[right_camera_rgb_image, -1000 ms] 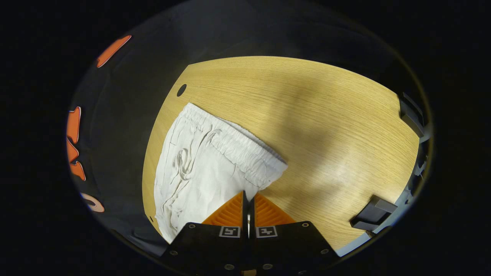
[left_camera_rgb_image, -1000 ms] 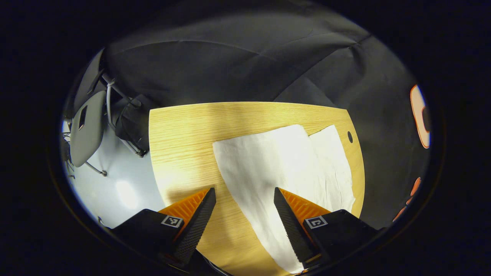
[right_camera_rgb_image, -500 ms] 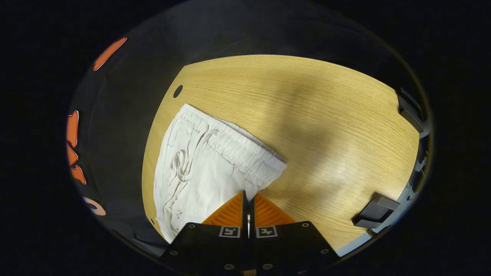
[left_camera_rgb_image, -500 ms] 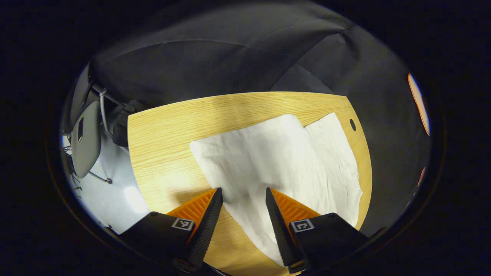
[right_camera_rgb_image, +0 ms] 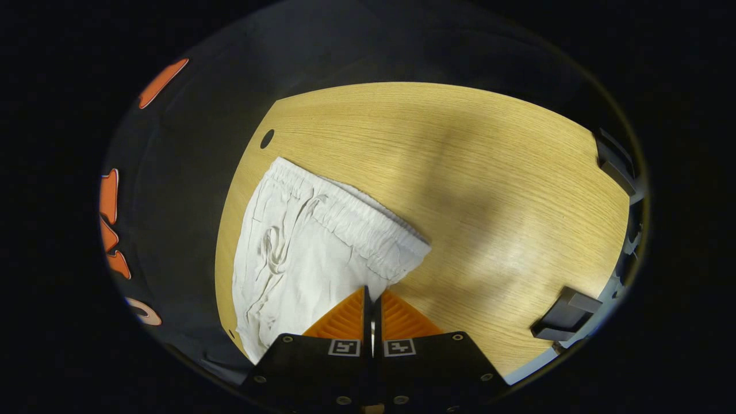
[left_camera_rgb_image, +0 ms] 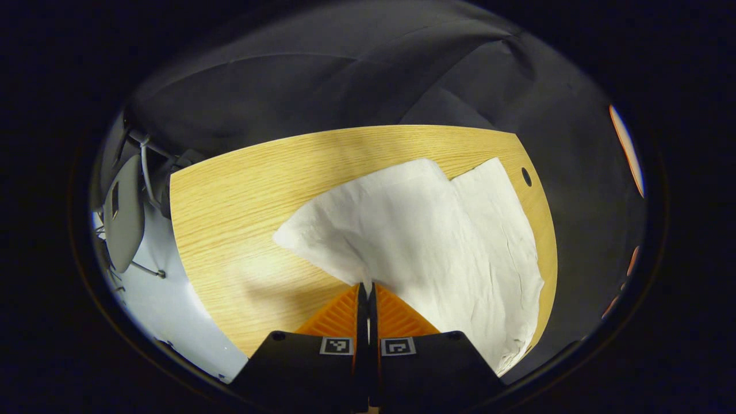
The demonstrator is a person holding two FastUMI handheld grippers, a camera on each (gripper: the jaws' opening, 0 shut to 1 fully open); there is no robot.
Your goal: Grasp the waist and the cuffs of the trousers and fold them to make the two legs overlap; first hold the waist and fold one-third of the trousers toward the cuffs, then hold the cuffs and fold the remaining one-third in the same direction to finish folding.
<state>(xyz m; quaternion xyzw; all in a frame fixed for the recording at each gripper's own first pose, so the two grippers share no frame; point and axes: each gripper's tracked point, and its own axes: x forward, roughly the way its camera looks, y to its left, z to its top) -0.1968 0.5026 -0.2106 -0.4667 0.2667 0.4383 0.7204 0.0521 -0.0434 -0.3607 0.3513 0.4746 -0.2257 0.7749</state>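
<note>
White cotton trousers (left_camera_rgb_image: 437, 230) on the light wooden table (left_camera_rgb_image: 241, 195), both my grippers clenched on them.
My left gripper (left_camera_rgb_image: 364, 287) pinches the lifted cuff edge at lower centre; my right gripper (right_camera_rgb_image: 372, 292) grips the wrinkled fabric below the elastic waistband (right_camera_rgb_image: 345, 215).

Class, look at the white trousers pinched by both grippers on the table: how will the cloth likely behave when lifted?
The trousers will probably go limp and sag, since the cloth already creases where the left gripper pinches it. They seem light: thin fabric. The gathered waist near the right gripper may bunch further.
</note>
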